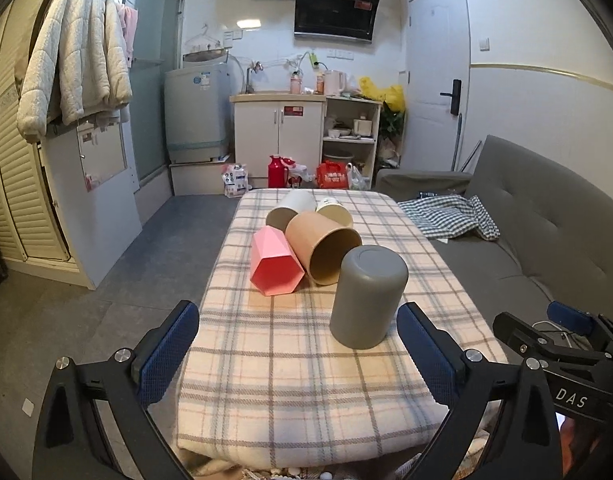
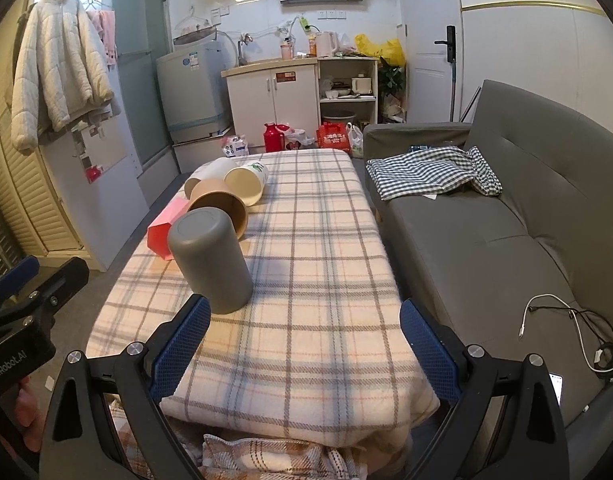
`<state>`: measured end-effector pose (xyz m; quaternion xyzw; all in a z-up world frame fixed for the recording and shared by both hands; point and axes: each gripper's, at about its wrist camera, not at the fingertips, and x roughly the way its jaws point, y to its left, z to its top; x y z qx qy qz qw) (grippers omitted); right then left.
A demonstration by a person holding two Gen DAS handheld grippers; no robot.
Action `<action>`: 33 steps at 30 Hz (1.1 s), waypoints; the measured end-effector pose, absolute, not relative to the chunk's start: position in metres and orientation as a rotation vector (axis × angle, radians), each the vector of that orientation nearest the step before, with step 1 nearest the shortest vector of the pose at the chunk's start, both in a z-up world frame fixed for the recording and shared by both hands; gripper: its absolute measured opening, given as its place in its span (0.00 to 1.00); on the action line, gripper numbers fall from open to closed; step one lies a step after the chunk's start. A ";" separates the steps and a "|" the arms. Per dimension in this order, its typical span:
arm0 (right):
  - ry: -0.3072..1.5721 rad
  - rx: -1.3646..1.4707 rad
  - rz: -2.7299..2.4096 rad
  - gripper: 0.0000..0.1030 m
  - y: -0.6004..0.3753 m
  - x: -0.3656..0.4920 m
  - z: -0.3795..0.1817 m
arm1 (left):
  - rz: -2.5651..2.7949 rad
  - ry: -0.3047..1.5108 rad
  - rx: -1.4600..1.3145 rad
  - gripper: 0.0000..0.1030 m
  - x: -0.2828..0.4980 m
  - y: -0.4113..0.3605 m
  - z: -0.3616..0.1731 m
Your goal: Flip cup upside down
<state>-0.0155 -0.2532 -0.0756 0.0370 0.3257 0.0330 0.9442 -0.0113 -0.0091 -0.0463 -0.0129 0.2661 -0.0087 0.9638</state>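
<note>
A grey cup (image 1: 368, 296) stands upside down on the plaid-covered table (image 1: 290, 380), base up; it also shows in the right wrist view (image 2: 210, 258). Behind it lie a tan cup (image 1: 322, 246), a pink faceted cup (image 1: 274, 266), a white-grey cup (image 1: 290, 210) and a cream cup (image 1: 333, 210), all on their sides. My left gripper (image 1: 298, 356) is open and empty, just short of the grey cup. My right gripper (image 2: 306, 348) is open and empty over the table's near edge, with the grey cup just past its left finger.
A grey sofa (image 2: 506, 220) runs along the table's right side, with a checked cloth (image 2: 430, 174) and a white cable (image 2: 566, 332) on it. Floor lies to the left. Cabinets, a washing machine (image 1: 196, 116) and bags stand at the far wall.
</note>
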 end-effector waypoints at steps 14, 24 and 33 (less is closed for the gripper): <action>0.663 0.071 0.057 1.00 -0.253 -0.014 -0.075 | 0.006 0.550 -0.024 0.99 -0.012 -0.005 -0.048; 0.670 0.072 0.055 1.00 -0.254 -0.013 -0.078 | 0.015 0.550 -0.025 1.00 -0.014 -0.003 -0.048; 0.674 0.071 0.052 1.00 -0.254 -0.013 -0.080 | 0.017 0.549 -0.020 1.00 -0.014 -0.003 -0.047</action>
